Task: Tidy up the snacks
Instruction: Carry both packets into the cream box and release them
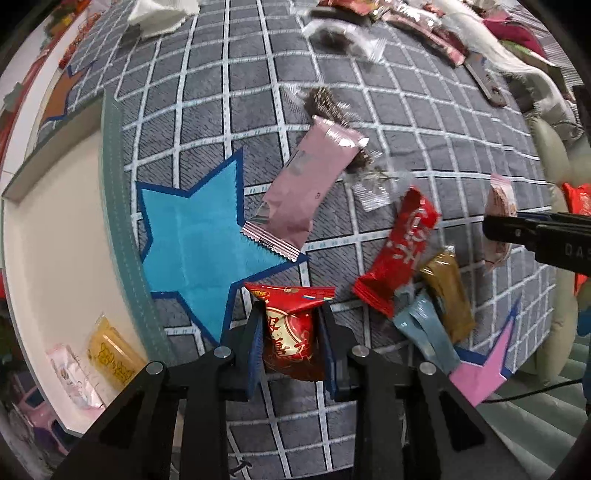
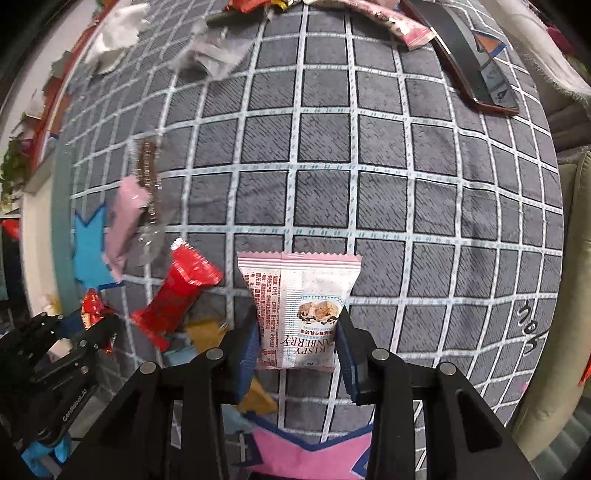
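My left gripper [image 1: 290, 317] is shut on a dark red snack packet [image 1: 290, 332] above the grey checked cloth [image 1: 221, 122], near a blue star patch [image 1: 195, 236]. My right gripper [image 2: 297, 332] is shut on a pink-and-white cranberry crisp packet [image 2: 299, 302] above the same cloth [image 2: 406, 184]. On the cloth lie a pink bar [image 1: 306, 188], a red bar [image 1: 399, 251], a gold packet [image 1: 447, 295] and a blue-grey packet [image 1: 424, 332]. The right gripper shows at the right edge of the left wrist view [image 1: 535, 232]. The left gripper shows at the lower left of the right wrist view [image 2: 85, 325].
A white tray [image 1: 55, 221] at the left holds a yellow packet [image 1: 110, 358] and a clear pink one [image 1: 74, 373]. More wrappers [image 1: 424, 26] lie along the far edge. A phone [image 2: 472, 62] lies at the far right. A pink star patch [image 2: 314, 454] sits near the front.
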`<move>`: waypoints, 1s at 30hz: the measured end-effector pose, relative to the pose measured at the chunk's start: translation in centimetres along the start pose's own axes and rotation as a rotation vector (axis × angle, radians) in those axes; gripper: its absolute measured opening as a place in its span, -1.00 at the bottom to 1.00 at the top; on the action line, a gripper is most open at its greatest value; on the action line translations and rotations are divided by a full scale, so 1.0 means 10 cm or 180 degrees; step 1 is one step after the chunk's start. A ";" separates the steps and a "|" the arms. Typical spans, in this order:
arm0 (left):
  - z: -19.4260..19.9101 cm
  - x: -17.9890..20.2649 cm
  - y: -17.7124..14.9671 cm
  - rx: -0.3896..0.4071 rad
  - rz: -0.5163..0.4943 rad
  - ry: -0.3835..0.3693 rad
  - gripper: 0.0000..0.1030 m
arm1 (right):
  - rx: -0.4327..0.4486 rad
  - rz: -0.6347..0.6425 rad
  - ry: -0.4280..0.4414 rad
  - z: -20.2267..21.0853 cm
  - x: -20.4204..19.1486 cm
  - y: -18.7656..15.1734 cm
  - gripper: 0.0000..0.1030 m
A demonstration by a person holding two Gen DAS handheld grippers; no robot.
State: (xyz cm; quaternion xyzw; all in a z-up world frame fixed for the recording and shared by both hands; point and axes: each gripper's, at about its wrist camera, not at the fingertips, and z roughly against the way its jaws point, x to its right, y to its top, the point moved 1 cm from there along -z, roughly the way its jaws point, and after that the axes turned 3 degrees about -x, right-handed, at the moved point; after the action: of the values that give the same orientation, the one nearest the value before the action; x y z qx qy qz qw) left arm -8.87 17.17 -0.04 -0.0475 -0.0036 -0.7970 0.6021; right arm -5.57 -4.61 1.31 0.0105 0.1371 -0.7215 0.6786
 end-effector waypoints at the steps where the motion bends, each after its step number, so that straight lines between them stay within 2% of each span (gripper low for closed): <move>1: 0.05 0.02 -0.04 0.0021 -0.0008 -0.0007 -0.42 | 0.0007 -0.0014 0.0030 0.03 0.01 -0.02 -0.23; 8: 0.50 -0.11 -0.21 0.0203 0.0009 -0.0098 -0.42 | 0.0062 0.0005 0.0138 0.19 -0.11 -0.20 -0.23; 14: 0.71 -0.52 -0.34 0.0325 0.0157 -0.0082 -0.42 | 0.0065 0.0209 0.0153 0.17 -0.46 -0.30 -0.23; 21: 0.81 -1.01 -0.51 0.0486 0.0473 0.0005 -0.42 | 0.0077 0.0613 0.0214 0.21 -1.14 -0.24 -0.23; 30: 0.81 -1.47 -0.61 0.0546 0.0784 0.0140 -0.42 | 0.0092 0.1124 0.0215 0.19 -1.99 -0.15 -0.23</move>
State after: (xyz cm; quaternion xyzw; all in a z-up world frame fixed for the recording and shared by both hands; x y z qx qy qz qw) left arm -10.20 33.45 7.15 0.0215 -0.0527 -0.7147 0.6971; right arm -5.13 14.49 7.40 0.0684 0.1454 -0.5922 0.7896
